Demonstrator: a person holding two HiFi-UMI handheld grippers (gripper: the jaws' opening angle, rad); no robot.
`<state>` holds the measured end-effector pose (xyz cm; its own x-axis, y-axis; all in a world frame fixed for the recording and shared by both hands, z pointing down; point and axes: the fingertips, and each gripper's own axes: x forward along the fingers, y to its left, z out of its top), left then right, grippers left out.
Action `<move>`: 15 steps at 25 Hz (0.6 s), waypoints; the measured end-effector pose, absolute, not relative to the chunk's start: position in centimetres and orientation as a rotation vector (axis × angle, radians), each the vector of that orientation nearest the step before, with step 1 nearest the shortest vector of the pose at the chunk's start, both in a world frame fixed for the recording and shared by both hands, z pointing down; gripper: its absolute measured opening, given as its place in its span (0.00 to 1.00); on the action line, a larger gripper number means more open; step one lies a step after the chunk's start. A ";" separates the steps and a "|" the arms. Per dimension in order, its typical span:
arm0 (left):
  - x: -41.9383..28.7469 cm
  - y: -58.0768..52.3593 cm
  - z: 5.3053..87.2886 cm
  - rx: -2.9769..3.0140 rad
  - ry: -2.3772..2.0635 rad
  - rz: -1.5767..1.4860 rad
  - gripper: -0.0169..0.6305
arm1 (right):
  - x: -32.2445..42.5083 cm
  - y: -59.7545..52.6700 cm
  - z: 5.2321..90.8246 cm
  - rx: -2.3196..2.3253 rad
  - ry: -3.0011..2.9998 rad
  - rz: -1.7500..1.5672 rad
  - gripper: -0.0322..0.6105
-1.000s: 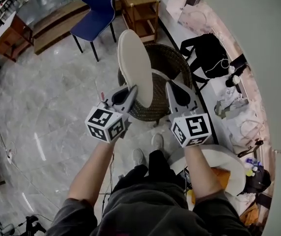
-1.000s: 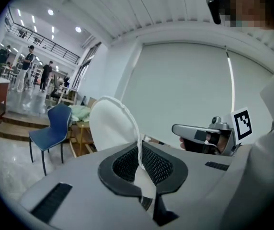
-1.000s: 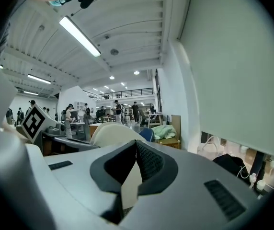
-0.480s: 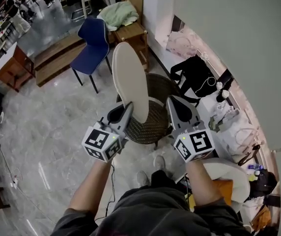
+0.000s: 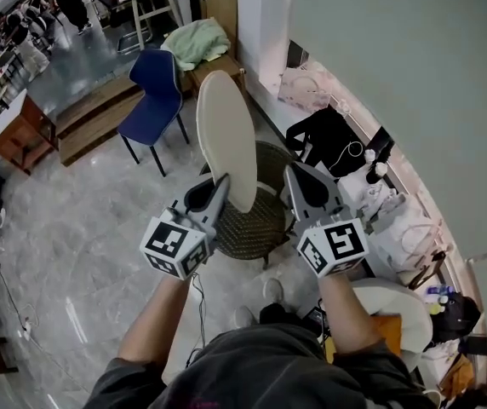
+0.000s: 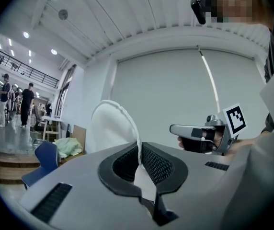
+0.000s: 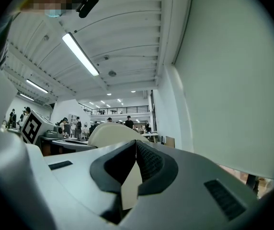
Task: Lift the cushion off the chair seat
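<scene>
A round cream cushion [image 5: 226, 138] stands on edge in the air above the dark wicker chair [image 5: 263, 221], apart from its seat. My left gripper [image 5: 222, 183] is shut on the cushion's lower left rim, and my right gripper [image 5: 291, 172] is shut on its lower right edge. In the left gripper view the cushion [image 6: 109, 128] rises beyond the jaws, with its seam pinched between the pads [image 6: 149, 163]; the right gripper [image 6: 193, 131] shows alongside. In the right gripper view cream fabric [image 7: 130, 187] sits between the shut jaws, and the cushion [image 7: 112, 132] lies to the left.
A blue chair [image 5: 156, 83] and a wooden side table with a green cloth [image 5: 197, 39] stand beyond the wicker chair. A black bag [image 5: 329, 140] and white bags [image 5: 397, 220] lie along the wall at the right. Another cream seat [image 5: 392, 301] is behind my right arm.
Both grippers have risen with the cushion, which now hangs higher above the wicker chair. The cushion stays upright between them and the grips have not changed.
</scene>
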<state>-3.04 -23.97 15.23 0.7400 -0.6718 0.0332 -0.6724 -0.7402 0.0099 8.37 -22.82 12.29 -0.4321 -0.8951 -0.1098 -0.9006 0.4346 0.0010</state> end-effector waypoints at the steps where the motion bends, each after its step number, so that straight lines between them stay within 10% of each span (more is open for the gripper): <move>1: -2.9 -24.1 14.9 2.919 -1.123 0.040 0.06 | 8.4 -22.9 12.1 -1.620 2.578 0.098 0.07; 15: -1.6 -24.4 13.6 2.953 -1.114 0.017 0.06 | 9.2 -23.0 11.3 -1.626 2.556 0.111 0.07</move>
